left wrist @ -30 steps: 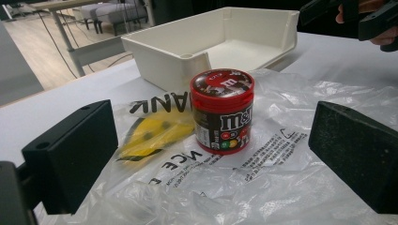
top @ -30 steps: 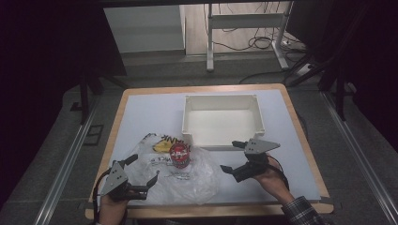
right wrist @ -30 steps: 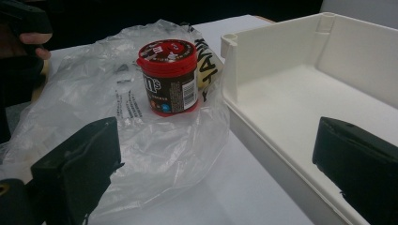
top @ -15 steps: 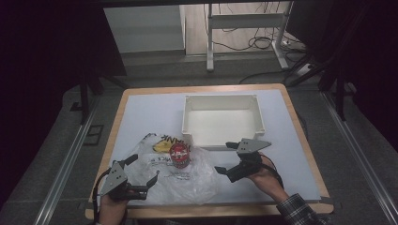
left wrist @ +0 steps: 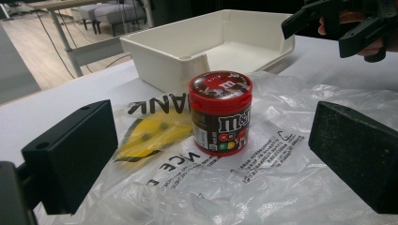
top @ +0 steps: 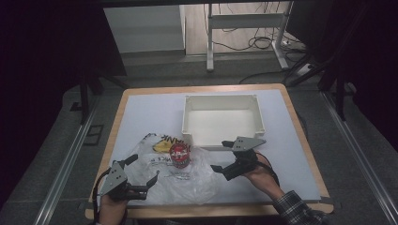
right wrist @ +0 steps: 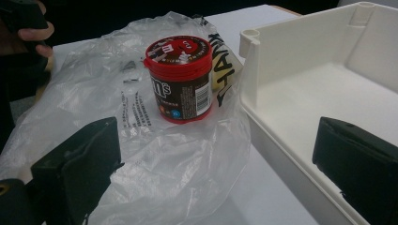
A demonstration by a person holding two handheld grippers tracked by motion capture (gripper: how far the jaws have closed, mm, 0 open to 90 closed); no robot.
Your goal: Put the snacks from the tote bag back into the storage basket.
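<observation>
At the near left edge of the white tabletop (top: 141,112) the left gripper (top: 141,176) hovers with its jaws spread wide and nothing between them, its tips over the near left part of a crumpled clear plastic bag with black lettering (top: 187,180). The small round red-lidded candy tub with a dark brown label (top: 179,155) stands upright on that bag, farther in and to the right of the left gripper; in the left gripper view the tub (left wrist: 220,112) sits centred between the two jaws but well beyond them, untouched. The right gripper (top: 224,158), held at the near right, is likewise released, jaws apart and empty, its tips to the right of the tub and near it without touching; in the right gripper view the tub (right wrist: 180,79) lies ahead and left of centre.

Since a second ago the right gripper has moved left and nearer the tub, from beside the tray's near right corner to over the bag's right edge. The left gripper, tub and bag are as before.

A yellow patch (top: 162,146) shows on the bag just left of the tub. Just behind the tub stands an empty white rectangular plastic tray (top: 222,99), its near left corner close to the tub; the bag's loose folds lie around the tub's base
</observation>
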